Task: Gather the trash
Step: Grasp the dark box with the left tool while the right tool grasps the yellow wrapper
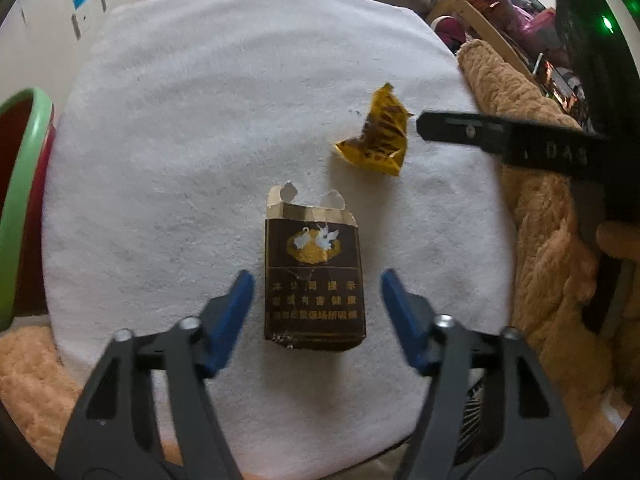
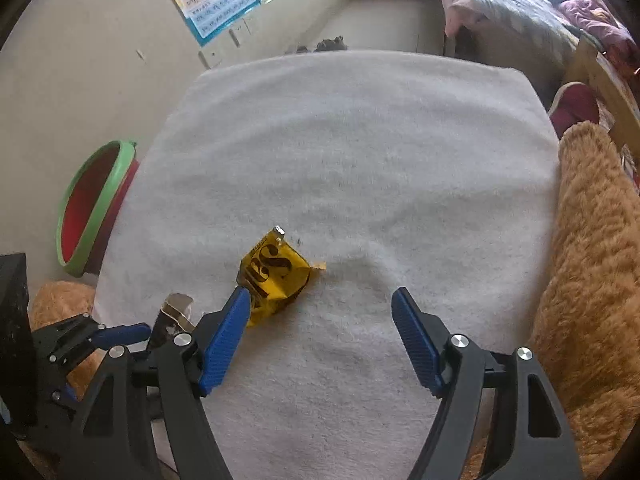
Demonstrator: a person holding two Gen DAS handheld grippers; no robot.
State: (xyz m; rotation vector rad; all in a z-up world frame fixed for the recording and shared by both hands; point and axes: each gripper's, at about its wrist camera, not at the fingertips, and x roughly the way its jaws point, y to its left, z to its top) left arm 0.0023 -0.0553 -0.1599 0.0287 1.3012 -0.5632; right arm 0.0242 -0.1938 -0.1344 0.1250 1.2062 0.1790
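A torn brown cigarette pack (image 1: 313, 280) lies flat on the white towel (image 1: 200, 140). My left gripper (image 1: 318, 280) is open, its blue fingers on either side of the pack's lower half, not touching it. A crumpled yellow wrapper (image 1: 376, 136) lies beyond the pack to the right; it also shows in the right wrist view (image 2: 274, 274). My right gripper (image 2: 322, 300) is open and empty, its left fingertip at the wrapper's near edge. The right gripper also shows in the left wrist view (image 1: 500, 140). The pack's torn top (image 2: 176, 312) peeks out behind my right gripper's left finger.
A green-rimmed red bin (image 2: 90, 208) stands on the floor left of the towel; it also shows in the left wrist view (image 1: 20, 200). A tan plush blanket (image 2: 592, 260) borders the towel on the right. A bed with bedding (image 2: 520, 8) is at the back.
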